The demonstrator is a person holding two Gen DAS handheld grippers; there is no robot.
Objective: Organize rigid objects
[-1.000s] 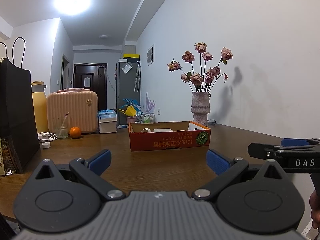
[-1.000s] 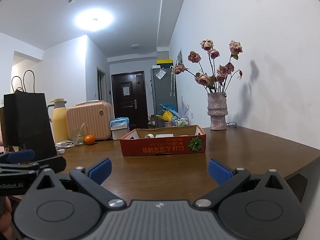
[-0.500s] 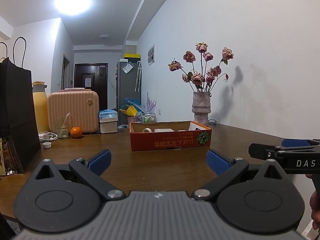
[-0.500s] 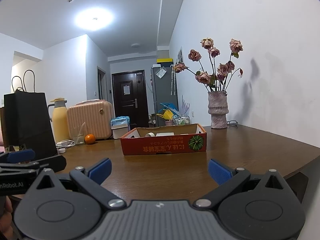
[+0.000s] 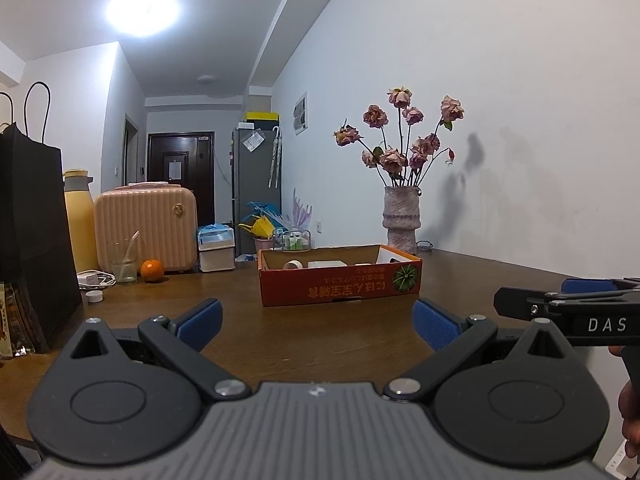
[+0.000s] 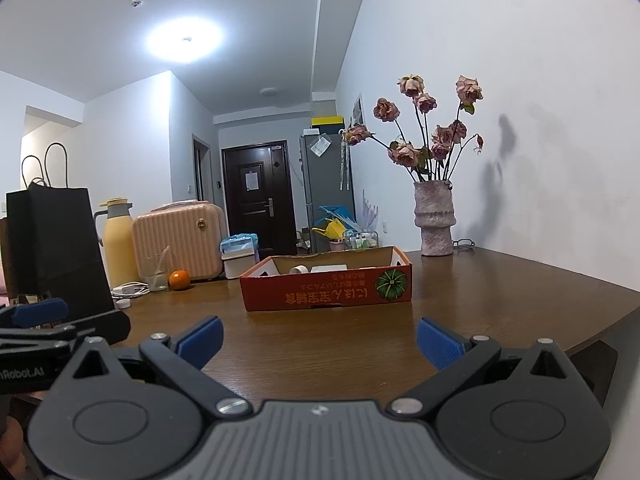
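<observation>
— Cardboard, orange-red, with a green pumpkin printed on its front: that's the box (image 5: 340,286), sitting mid-table (image 5: 320,340), a tape roll (image 5: 292,265) and a white carton (image 5: 326,264) just visible over its rim.

— And the claws?

— Left claw (image 5: 316,318) hangs low over the table's near edge, blue pads (image 5: 199,319) spread wide, nothing between them. Right claw (image 6: 318,336) is level beside it, equally wide and empty, well short of the box.

— Any change from a second ago?

— Barely! Both claws hold their pose; the box sits a touch larger in both views.
</observation>
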